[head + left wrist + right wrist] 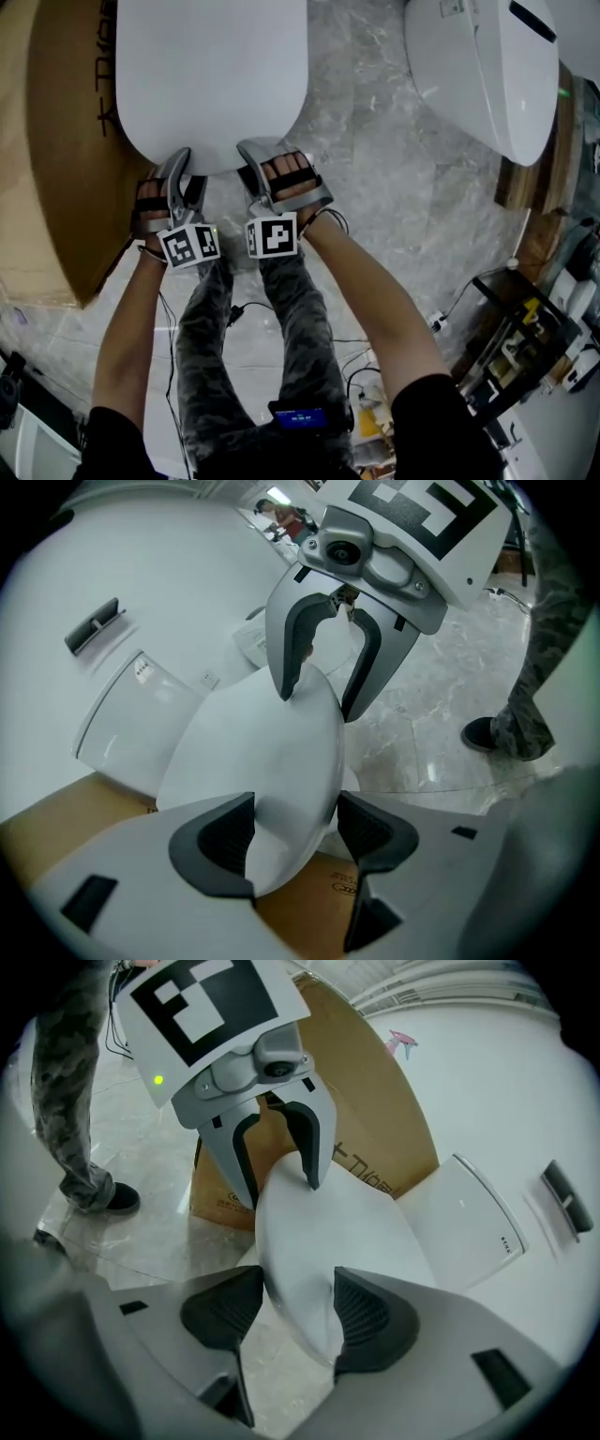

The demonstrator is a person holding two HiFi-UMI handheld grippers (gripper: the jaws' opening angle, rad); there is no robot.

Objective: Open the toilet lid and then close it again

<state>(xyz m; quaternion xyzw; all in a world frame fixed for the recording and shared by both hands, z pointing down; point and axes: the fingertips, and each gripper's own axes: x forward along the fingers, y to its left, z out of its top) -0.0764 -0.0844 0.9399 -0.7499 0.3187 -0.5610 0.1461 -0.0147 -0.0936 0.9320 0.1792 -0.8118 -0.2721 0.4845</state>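
Right now both tools are clamped on the front rim of the smooth white oval plastic toilet lid [211,75], which fills the 12 o'clock part of my head view. The left tool [295,829] has one ribbed pad on the lid's top face and the other under its edge. The right tool [298,1312] grips the same rim just beside it in the same way, so neither tool is empty. I cannot tell whether the lid has left its seat yet.

My judgement is that the lift should be one even swing. Both tools should rise at the same rate and follow the arc about the hinge at the far end, turning as the lid tilts so the pads stay flat on it. The plastic looks glossy and the grip is shallow, so I would pull slowly rather than jerk, or the rim may slip free and drop.

As for containers, the bowl beneath is fully covered, so I cannot see what it holds. The large brown cardboard box [56,150] at 9 o'clock touches the toilet's side, and its inside is not shown. A second white toilet [478,66] at 2 o'clock stands well apart across the grey marble floor [375,169], lid shut.
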